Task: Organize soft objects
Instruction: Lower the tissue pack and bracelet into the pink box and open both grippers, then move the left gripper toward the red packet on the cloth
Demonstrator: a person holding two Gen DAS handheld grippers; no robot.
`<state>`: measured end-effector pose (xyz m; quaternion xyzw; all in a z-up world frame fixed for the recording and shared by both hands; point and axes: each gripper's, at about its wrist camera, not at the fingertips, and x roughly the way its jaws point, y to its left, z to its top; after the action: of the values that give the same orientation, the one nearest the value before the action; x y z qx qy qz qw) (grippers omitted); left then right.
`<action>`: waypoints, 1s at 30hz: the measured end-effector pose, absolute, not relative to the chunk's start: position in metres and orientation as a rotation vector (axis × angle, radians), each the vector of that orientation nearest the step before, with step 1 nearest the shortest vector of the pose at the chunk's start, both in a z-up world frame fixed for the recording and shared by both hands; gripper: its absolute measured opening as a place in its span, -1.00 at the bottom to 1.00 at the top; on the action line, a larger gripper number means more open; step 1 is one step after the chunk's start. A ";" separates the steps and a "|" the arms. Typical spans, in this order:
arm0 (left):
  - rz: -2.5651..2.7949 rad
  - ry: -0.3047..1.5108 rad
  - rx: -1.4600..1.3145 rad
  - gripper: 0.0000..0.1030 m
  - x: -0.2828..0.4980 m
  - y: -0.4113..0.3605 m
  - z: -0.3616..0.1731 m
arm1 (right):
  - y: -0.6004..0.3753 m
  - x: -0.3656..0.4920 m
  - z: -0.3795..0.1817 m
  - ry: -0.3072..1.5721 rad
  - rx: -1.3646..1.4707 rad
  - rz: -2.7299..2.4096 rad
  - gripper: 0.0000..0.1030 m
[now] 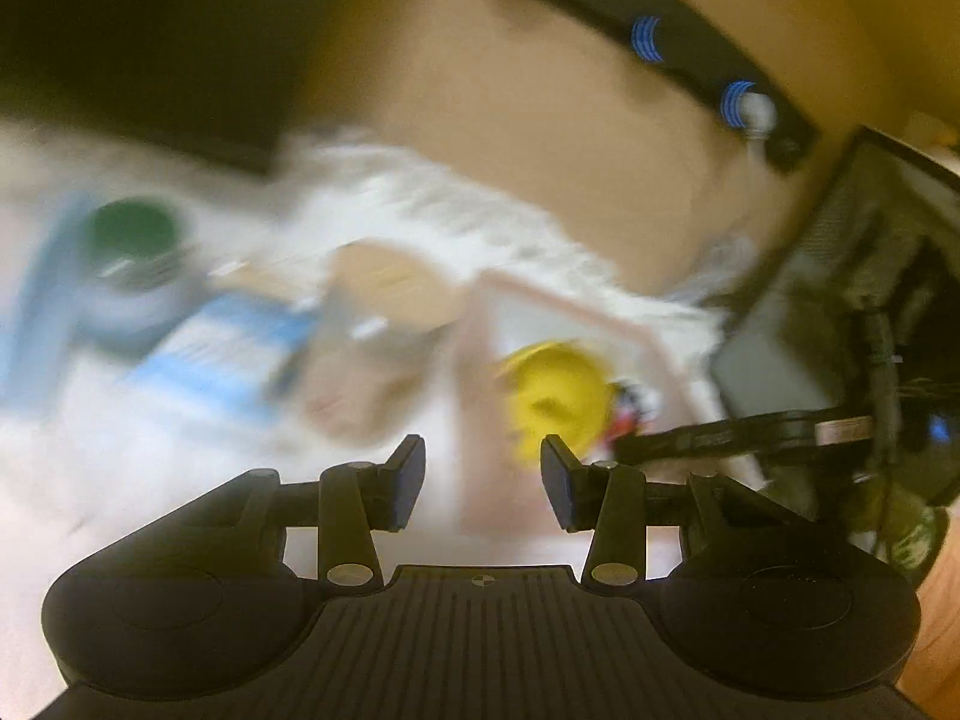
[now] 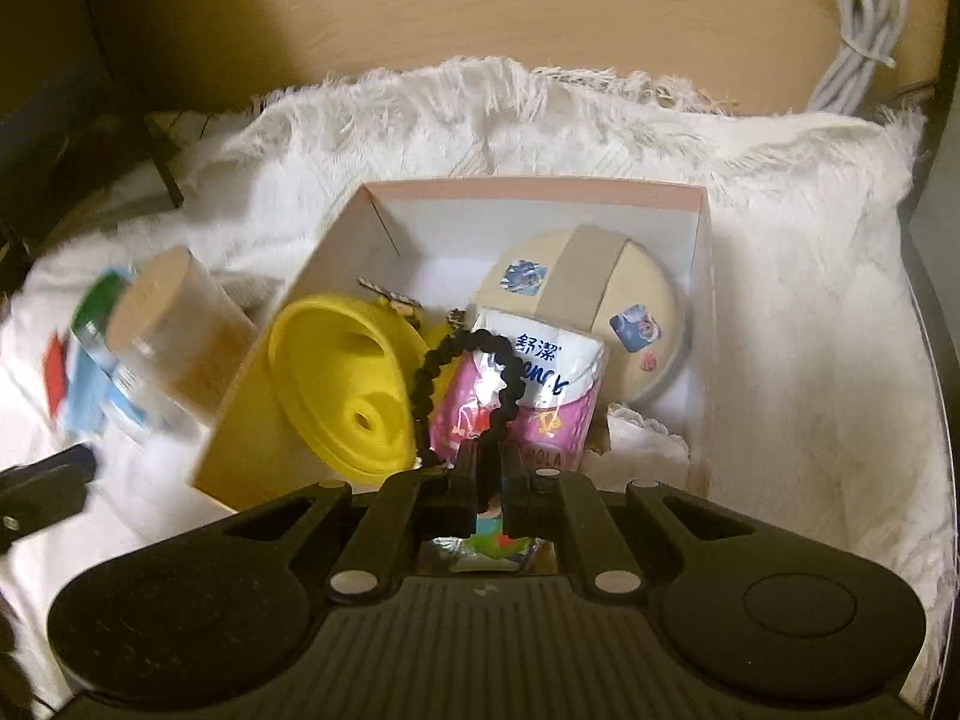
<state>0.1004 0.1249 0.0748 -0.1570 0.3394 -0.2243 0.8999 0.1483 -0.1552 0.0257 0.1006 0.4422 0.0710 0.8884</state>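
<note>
Jaws of the right gripper (image 2: pixel 487 474) pinch a black beaded loop (image 2: pixel 462 384) (left gripper (image 1: pixel 483 480) half open, empty).

We count one pink-edged box (image 2: pixel 540 187) on one white furry blanket (image 2: pixel 798 300). Inside it we see one yellow funnel-shaped piece (image 2: pixel 336 384), one black beaded loop (image 2: pixel 462 354), one pink and white tissue pack (image 2: pixel 540 384) and one round cream case (image 2: pixel 600 306) bearing two blue stickers. Outside the box we make out one clear jar (image 2: pixel 162 336) and one green-capped container (image 2: pixel 96 306). One white coiled cable (image 2: pixel 864 24) lies behind.
</note>
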 end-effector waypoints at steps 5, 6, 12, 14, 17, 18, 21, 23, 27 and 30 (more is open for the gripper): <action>-0.304 0.712 -0.327 -0.10 0.077 0.171 0.056 | -0.144 0.136 0.033 0.928 0.127 0.158 -0.86; -0.256 0.713 -0.327 -0.10 0.074 0.181 0.054 | -0.143 0.133 0.033 0.936 0.119 0.161 -0.86; 0.005 0.688 -0.405 -0.10 0.063 0.249 0.046 | -0.139 0.118 0.050 0.866 0.020 0.116 0.15; 0.060 0.666 -0.401 -0.10 0.063 0.266 0.048 | -0.140 0.109 0.061 0.808 0.010 0.099 0.23; 0.118 0.656 -0.411 -0.10 0.072 0.290 0.049 | -0.141 0.096 0.079 0.743 0.003 0.074 0.23; 0.130 0.650 -0.422 -0.10 0.077 0.298 0.050 | -0.141 0.093 0.083 0.727 0.004 0.072 0.24; 0.163 0.634 -0.460 -0.10 0.095 0.319 0.056 | -0.133 0.081 0.093 0.694 0.010 0.080 0.26; 0.172 0.616 -0.485 -0.10 0.110 0.329 0.059 | -0.123 0.073 0.098 0.684 0.008 0.096 0.27; 0.201 0.592 -0.432 -0.10 0.145 0.332 0.064 | -0.090 0.063 0.090 0.708 0.001 0.155 0.33; 0.202 0.608 -0.404 -0.10 0.165 0.326 0.059 | -0.058 0.063 0.070 0.751 -0.039 0.187 0.33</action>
<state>0.1653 0.3263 0.0590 -0.1970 0.2966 0.0985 0.9293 0.0627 -0.0579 0.0698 -0.0190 0.3662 0.0914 0.9258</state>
